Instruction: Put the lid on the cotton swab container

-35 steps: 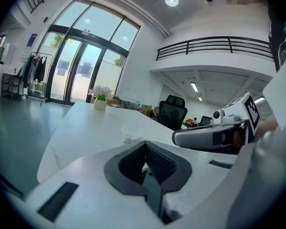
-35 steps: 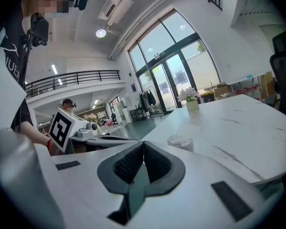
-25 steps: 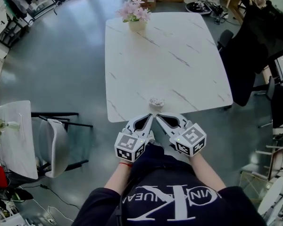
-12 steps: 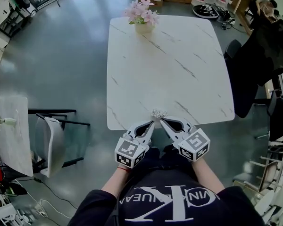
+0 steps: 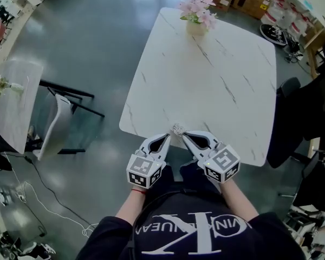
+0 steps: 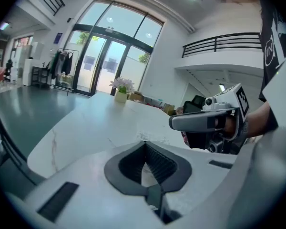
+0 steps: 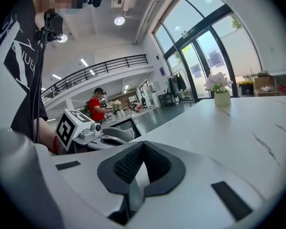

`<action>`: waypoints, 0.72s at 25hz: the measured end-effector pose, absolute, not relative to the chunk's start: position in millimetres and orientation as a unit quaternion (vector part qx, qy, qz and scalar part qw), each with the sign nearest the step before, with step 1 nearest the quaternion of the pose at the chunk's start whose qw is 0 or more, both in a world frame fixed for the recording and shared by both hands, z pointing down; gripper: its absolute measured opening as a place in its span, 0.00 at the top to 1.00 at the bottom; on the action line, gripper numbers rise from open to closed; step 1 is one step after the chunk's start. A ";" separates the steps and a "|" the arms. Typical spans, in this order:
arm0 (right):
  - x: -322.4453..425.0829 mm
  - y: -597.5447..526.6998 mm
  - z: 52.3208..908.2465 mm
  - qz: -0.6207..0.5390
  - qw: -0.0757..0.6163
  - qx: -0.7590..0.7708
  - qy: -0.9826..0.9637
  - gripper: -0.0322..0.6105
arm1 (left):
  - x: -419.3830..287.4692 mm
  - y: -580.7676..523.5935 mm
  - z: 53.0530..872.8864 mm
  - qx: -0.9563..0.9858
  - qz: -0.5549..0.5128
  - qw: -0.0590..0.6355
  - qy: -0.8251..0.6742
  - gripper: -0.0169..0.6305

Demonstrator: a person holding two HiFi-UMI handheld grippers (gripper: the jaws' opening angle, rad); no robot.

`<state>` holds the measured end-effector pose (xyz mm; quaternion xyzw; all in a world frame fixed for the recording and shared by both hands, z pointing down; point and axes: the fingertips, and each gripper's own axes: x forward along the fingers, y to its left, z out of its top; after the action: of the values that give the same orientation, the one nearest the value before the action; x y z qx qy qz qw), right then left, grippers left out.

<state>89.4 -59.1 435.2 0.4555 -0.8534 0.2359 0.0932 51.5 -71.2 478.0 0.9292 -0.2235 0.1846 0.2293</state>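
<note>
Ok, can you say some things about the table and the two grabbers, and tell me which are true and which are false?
1. The flowers stand at the far end of the table. True.
2. The left gripper holds a lid. False: its jaws are shut with nothing between them.
3. The small container sits by the table's near edge, just ahead of both grippers' tips. True.
4. The right gripper is wide open. False: its jaws are shut.
5. The table is black. False: it is white with thin grey veins.
</note>
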 end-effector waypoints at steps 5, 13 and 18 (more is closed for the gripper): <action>101.6 -48.4 442.1 0.237 0.110 0.406 -0.876 0.95 | 56.8 -70.6 481.2 0.911 0.177 0.232 -0.291 0.97; 143.2 -43.9 469.4 0.244 0.158 0.385 -0.876 0.95 | 59.3 -66.4 491.0 0.888 0.164 0.241 -0.355 0.97; 162.3 -58.8 484.9 0.246 0.186 0.389 -0.868 0.95 | 55.8 -62.8 499.3 0.873 0.152 0.250 -0.391 0.97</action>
<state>162.3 -58.8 484.9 0.3889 -0.8682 0.2456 0.1863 55.8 -62.8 499.3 0.8730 -0.3906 0.1516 0.2497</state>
